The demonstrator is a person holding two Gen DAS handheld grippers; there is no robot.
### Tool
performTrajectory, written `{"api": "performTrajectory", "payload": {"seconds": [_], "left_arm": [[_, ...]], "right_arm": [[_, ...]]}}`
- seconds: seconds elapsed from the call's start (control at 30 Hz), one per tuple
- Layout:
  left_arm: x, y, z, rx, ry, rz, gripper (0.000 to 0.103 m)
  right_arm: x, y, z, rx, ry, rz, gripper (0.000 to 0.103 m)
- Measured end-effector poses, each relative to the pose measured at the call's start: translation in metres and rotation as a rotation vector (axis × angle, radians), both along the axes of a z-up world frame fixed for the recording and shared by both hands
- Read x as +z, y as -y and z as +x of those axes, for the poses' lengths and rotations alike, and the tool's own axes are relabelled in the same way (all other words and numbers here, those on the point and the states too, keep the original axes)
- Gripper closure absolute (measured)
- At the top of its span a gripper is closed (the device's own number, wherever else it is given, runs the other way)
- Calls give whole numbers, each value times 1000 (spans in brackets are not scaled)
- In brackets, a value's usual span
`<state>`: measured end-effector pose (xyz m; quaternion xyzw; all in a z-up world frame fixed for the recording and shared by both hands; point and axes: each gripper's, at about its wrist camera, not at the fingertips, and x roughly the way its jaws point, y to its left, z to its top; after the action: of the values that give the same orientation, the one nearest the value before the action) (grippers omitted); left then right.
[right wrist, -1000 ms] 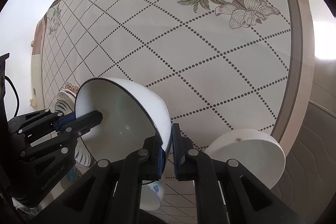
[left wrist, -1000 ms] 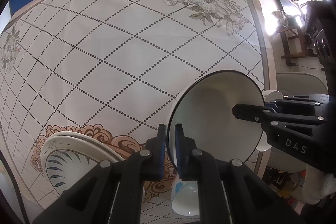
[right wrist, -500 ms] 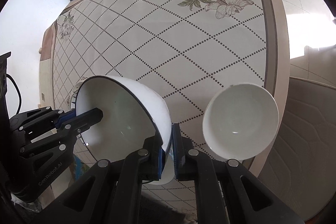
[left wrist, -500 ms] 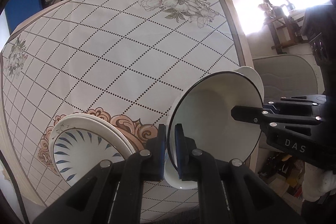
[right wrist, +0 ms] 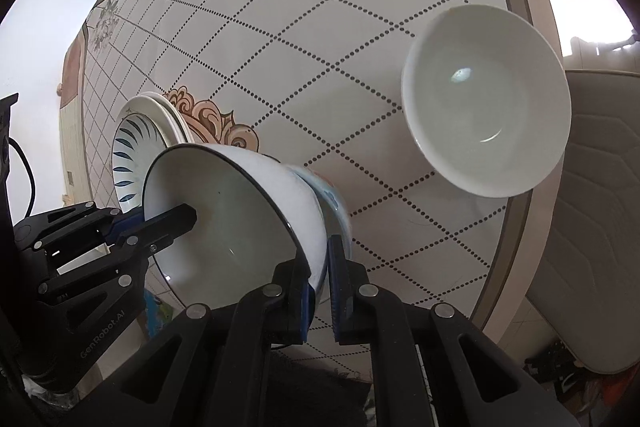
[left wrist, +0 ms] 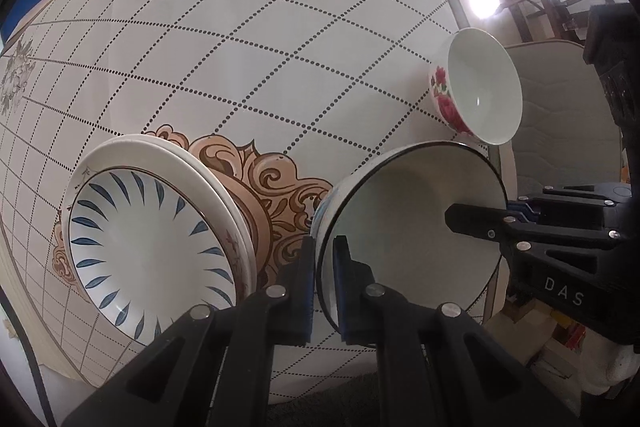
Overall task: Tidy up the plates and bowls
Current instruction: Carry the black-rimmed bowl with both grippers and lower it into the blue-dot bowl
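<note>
Black-rimmed bowl (left wrist: 408, 227) rim pinched on opposite sides by both grippers' narrow jaws.

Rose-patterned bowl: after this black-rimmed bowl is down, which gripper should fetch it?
Right, probably. The rose bowl lies nearer the right gripper; the left gripper, beside the plate stack, would have to cross the black-rimmed bowl both now clamp.

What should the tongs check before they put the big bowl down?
1. Left tongs pinch the black-rimmed bowl rim: ok.
2. Right tongs pinch the opposite rim: ok.
3. Bowl level: not ok, tilted.
4. Bowl sits over the lower bowl with blue print: ok.
5. Fully seated in it: cannot tell.
6. Plate stack and rose bowl apart from it: ok.
</note>
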<state>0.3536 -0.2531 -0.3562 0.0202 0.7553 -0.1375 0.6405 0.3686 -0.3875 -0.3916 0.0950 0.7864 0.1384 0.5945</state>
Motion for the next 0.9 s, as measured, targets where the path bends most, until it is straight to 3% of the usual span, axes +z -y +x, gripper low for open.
{"api": "performTrajectory", "payload": {"seconds": [0.5,0.9], "left_arm": [[-25,8,-14,-12,-41,57,96],[-31,8,-16,0,-64,83,93]], "right_arm": [[-24,-17,-18,29,-24,-69,94],[-21,-5,-12,-30,-60,-37,86]]}}
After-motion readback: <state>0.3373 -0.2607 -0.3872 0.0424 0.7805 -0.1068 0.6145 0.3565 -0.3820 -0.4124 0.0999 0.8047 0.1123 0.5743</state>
